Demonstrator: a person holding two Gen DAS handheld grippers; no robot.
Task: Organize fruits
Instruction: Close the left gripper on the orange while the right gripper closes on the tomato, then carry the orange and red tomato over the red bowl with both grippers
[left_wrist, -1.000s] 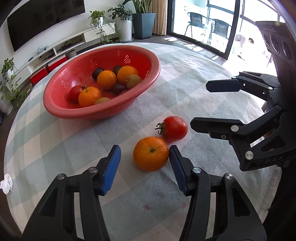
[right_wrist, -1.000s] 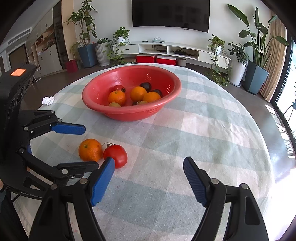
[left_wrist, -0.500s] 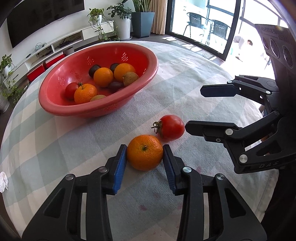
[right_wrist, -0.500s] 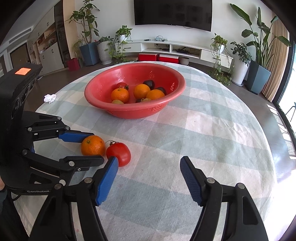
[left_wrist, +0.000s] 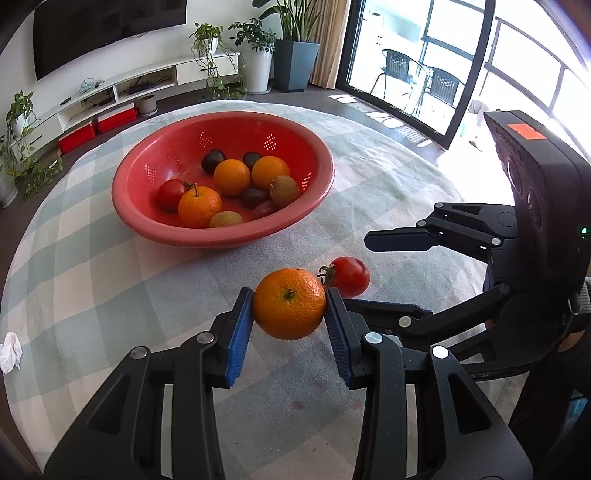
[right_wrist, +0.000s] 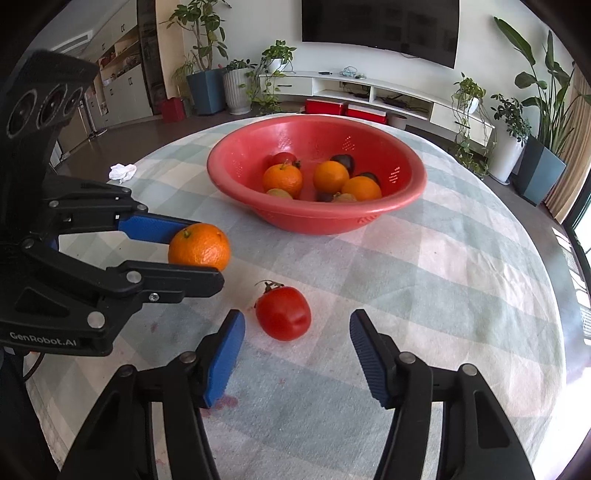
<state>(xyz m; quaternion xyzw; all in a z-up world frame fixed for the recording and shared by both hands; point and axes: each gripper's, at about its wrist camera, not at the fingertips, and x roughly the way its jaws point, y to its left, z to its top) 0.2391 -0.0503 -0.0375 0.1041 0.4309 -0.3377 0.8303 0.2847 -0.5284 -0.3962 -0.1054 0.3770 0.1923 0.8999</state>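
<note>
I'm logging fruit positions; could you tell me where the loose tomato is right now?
The tomato lies on the checked tablecloth between the open right gripper's fingers, in front of the red bowl and right of the orange held by the left gripper.

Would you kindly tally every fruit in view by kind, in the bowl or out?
Oranges: 4, three in the red bowl, one held by the left gripper
Tomatoes: 2, one on the tablecloth
Kiwis: 2
Dark plums: 4
Total: 12
</note>
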